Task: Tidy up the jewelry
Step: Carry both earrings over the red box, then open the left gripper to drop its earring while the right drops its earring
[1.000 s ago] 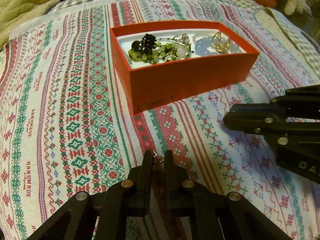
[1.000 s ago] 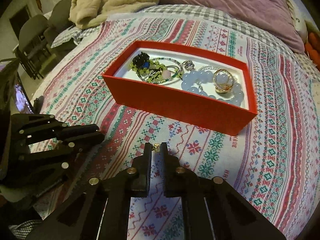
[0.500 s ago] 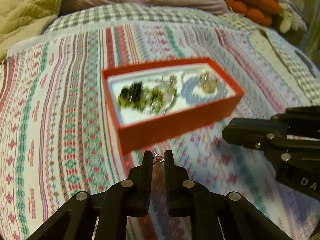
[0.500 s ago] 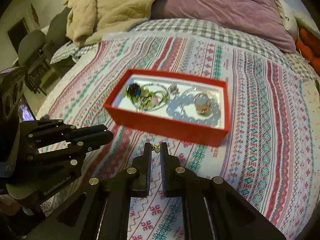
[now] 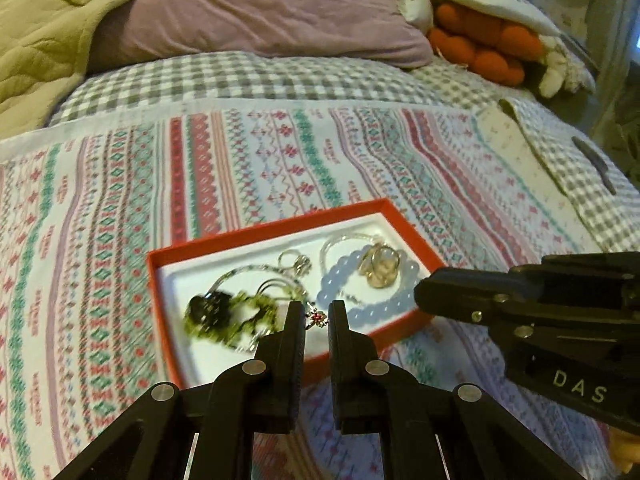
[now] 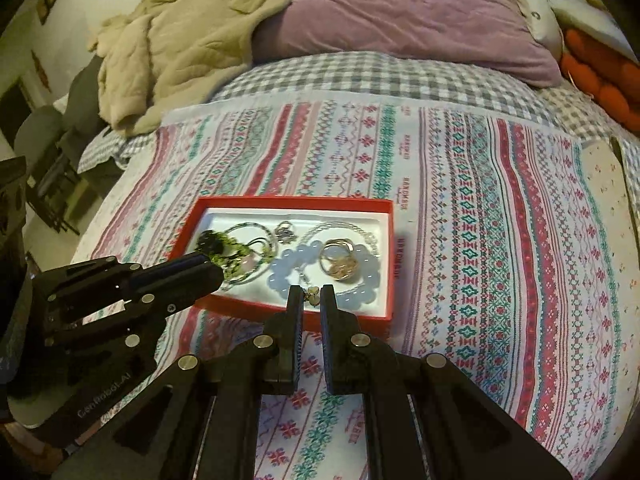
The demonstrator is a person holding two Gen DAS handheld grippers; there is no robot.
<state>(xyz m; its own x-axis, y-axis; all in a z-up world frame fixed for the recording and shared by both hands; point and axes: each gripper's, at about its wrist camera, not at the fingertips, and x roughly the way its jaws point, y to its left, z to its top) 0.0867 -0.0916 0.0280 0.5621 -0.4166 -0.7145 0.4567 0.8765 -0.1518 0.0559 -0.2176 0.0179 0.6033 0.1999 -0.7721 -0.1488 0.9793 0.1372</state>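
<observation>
Pinched nearly closed, a tiny red-stoned earring (image 5: 318, 317) is held by the left tongs (image 5: 317, 320), a gold one (image 6: 313, 295) by the right tongs (image 6: 312, 300); light, slippery pieces, best gripped at the stud, just short of the red box (image 6: 352, 312).

Red box (image 6: 280, 307) with white lining, pale blue beads (image 6: 286, 268), green beads (image 5: 256, 312), striped red-and-teal bedspread (image 6: 500, 240), purple pillow (image 6: 400, 12), grey gingham sheet (image 6: 360, 76)
</observation>
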